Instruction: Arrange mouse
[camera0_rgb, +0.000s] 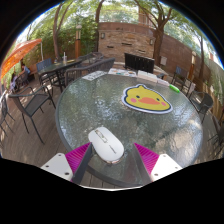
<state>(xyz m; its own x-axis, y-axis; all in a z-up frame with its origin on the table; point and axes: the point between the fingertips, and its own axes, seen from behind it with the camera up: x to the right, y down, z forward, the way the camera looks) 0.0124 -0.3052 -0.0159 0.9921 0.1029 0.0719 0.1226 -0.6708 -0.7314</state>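
Gripper (111, 160): two-finger hand-held unit, seen from its own camera. Fingers spread wide, one to each side of the table's near edge. Each finger carries a magenta pad (78, 155) on its inner face; the second pad shows on the opposite finger at the same height. The jaws are released and grasp nothing.

Mouse (105, 143): white computer mouse, smooth rounded shell, glossy, with a faint seam down its back. It lies flat on the glass, long axis angled slightly across the line of the fingers. It sits between the two fingers with a clear gap at either side; neither pad touches it. It rests on the table by its own weight.

Table (90, 105): round, clear glass top with a pale rim; the paved ground and the table's frame show through the glass. The mouse lies near its nearest edge.

Duck mat (146, 98): flat yellow duck-shaped piece with an orange beak and a dark outline, lying on the glass beyond the mouse and well apart from it, toward the right-hand finger's side.

Chairs (30, 104): dark metal patio chairs stand beside the table on the left; further dark chairs stand around a second table behind.

Setting: outdoor patio, stone wall (125, 42) at the back, trees overhead, a dark flat screen-like object standing past the far rim of the round table.
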